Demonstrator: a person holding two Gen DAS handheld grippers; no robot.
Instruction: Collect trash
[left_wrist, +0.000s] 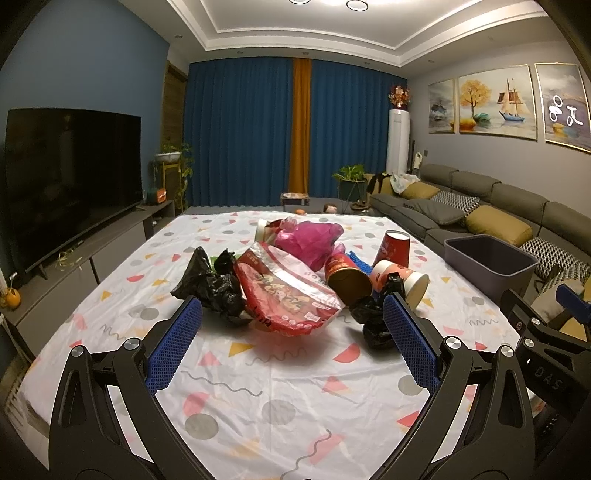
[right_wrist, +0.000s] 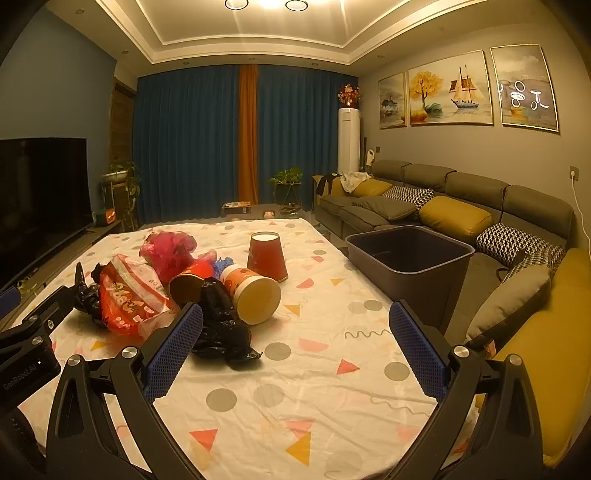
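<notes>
A heap of trash lies mid-table: a red snack bag, black plastic bags, a pink bag, and red paper cups, two tipped over and one upside down. My left gripper is open just short of the snack bag, nothing between its blue pads. The right gripper is open too, its left pad beside the near black bag. A dark grey bin stands at the table's right edge.
A patterned white cloth covers the table. A grey sofa with yellow cushions runs along the right, close behind the bin. A TV on a low cabinet is on the left. Blue curtains hang at the far wall.
</notes>
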